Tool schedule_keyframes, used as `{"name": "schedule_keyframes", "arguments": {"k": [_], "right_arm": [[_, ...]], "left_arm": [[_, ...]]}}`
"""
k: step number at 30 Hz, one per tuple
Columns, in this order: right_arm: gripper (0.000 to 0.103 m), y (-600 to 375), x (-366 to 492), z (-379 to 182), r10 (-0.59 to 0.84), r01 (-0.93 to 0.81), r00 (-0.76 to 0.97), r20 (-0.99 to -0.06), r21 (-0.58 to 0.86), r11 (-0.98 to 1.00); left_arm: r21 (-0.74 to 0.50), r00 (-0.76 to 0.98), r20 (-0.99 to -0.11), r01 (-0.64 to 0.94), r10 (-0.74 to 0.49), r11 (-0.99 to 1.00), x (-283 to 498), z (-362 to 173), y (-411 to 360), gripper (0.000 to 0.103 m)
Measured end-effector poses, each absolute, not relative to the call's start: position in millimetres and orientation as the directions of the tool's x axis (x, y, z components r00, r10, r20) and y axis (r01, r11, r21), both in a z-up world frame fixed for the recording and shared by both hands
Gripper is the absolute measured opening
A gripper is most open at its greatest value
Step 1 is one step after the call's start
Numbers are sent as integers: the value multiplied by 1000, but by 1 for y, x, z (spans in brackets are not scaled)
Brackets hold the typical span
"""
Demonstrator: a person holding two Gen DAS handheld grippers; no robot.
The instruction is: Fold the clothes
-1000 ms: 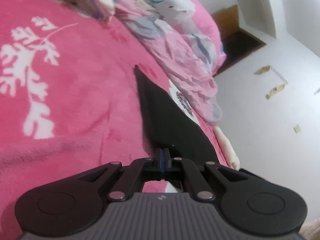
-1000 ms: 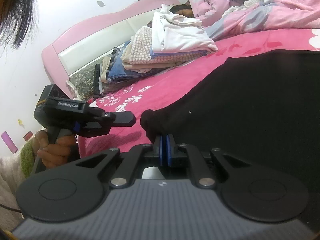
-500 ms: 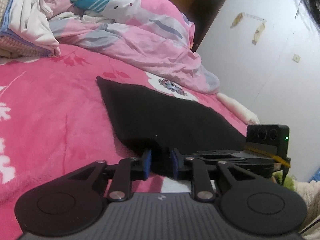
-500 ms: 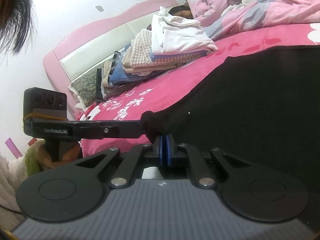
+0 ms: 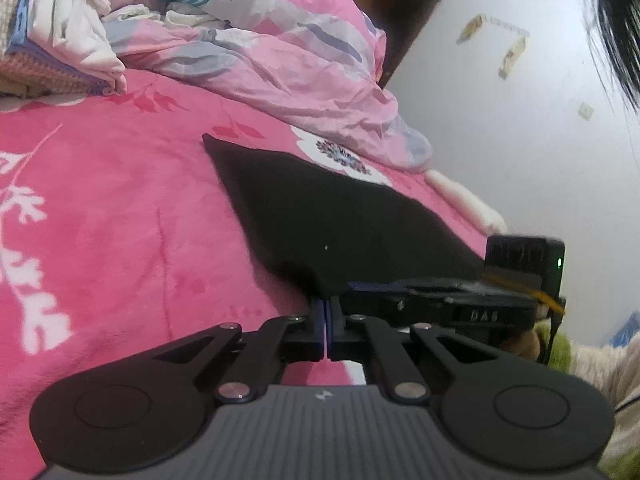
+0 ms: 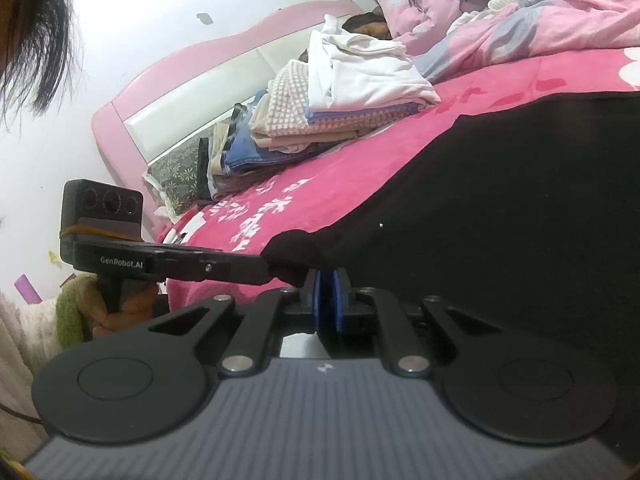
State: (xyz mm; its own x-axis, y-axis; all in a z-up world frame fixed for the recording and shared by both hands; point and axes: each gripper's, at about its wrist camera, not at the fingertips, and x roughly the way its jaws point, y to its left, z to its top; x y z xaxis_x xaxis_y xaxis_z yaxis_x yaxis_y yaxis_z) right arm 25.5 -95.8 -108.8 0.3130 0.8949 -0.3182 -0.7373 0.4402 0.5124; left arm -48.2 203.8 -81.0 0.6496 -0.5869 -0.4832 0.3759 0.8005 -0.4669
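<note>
1. A black cloth (image 5: 332,216) lies flat on the pink blanket (image 5: 104,200) of a bed.
2. The left gripper (image 5: 325,308) pinches the near corner of the black cloth, with its blue pads pressed tight together.
3. The right gripper (image 6: 328,300) pinches the same corner, right beside the left one. Its pads are squeezed on the cloth too.
4. In the left wrist view the right gripper comes in from the right side, touching the same bit of cloth.
5. A pile of folded clothes (image 6: 320,120) sits farther up the bed, near the pink headboard (image 6: 192,92).
6. A crumpled pink quilt (image 5: 280,68) lies behind the cloth.
</note>
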Motion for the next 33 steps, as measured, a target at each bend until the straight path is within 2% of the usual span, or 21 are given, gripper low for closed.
{"name": "schedule_keyframes", "arguments": {"k": [11, 15, 19, 21, 25, 28, 31, 33], "right_arm": [[9, -91, 19, -102, 899, -776, 291, -326, 469, 421], [9, -85, 7, -91, 903, -820, 246, -352, 421, 387], [9, -84, -4, -74, 917, -843, 223, -332, 406, 352], [9, -84, -5, -68, 903, -832, 273, -333, 389, 395], [9, -65, -4, -77, 818, -793, 371, -439, 309, 525], [8, -38, -30, -86, 834, -852, 304, -461, 259, 455], [8, -22, -62, -85, 845, -905, 262, -465, 184, 383], [8, -29, -72, -82, 840, -896, 284, -463, 184, 405]], "left_arm": [[-385, 629, -557, 383, -542, 840, -64, -83, 218, 0], [-472, 650, -512, 332, -561, 817, -65, -83, 230, 2], [-543, 676, -478, 274, -561, 794, -63, -83, 242, 10], [-555, 691, -467, 257, -552, 791, -64, -81, 245, 12], [-560, 715, -448, 244, -537, 792, -68, -75, 247, 16], [-555, 736, -436, 232, -517, 799, -71, -70, 247, 22], [-549, 750, -423, 234, -508, 803, -71, -66, 241, 23], [-540, 746, -414, 261, -522, 800, -69, -64, 229, 23]]}}
